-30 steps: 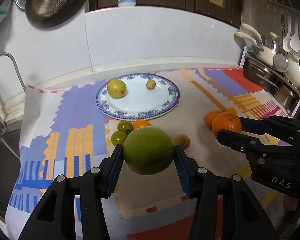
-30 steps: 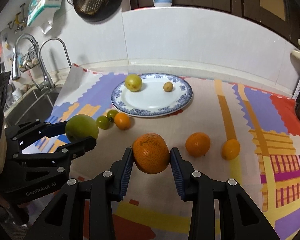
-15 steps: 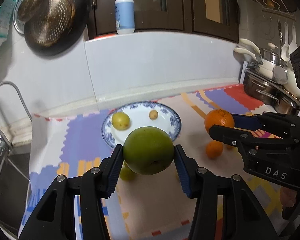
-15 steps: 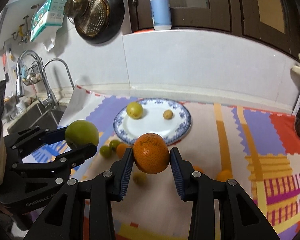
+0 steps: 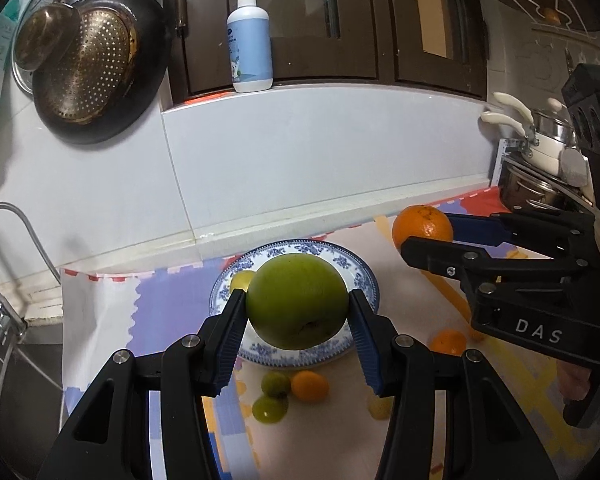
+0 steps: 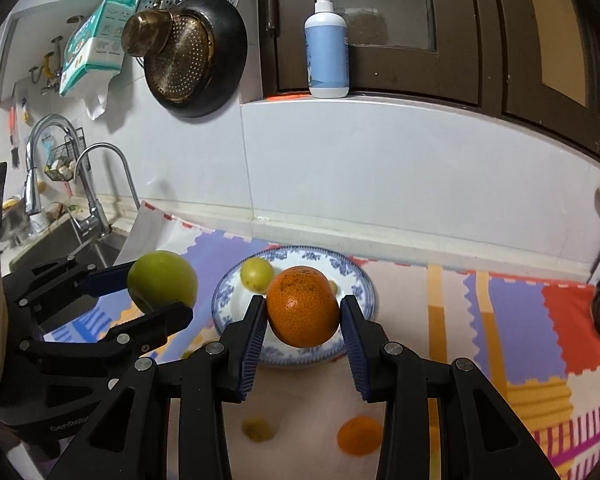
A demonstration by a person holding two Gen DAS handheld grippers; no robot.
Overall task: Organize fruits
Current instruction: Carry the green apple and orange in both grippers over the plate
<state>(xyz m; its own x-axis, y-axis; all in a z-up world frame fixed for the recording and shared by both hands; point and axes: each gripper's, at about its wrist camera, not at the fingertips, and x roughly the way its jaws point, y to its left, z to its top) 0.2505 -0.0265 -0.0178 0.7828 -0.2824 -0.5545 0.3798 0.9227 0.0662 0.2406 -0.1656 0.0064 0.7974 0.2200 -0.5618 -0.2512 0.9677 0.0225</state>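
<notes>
left claw [image 5: 296,312] clamped on green fruit [image 5: 296,300], held above plate [image 5: 364,276] | right claw [image 6: 303,314] clamped on orange [image 6: 303,306], also over plate | both look round, firm, likely smooth-skinned: may roll; grip at widest girth | 2 fruits sit on plate, others on bench [image 6: 452,320]

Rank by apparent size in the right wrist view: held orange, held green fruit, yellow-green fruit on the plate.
1. held orange, nearest the camera, so inflated
2. held green fruit
3. yellow-green fruit on the plate, farthest and partly hidden
</notes>
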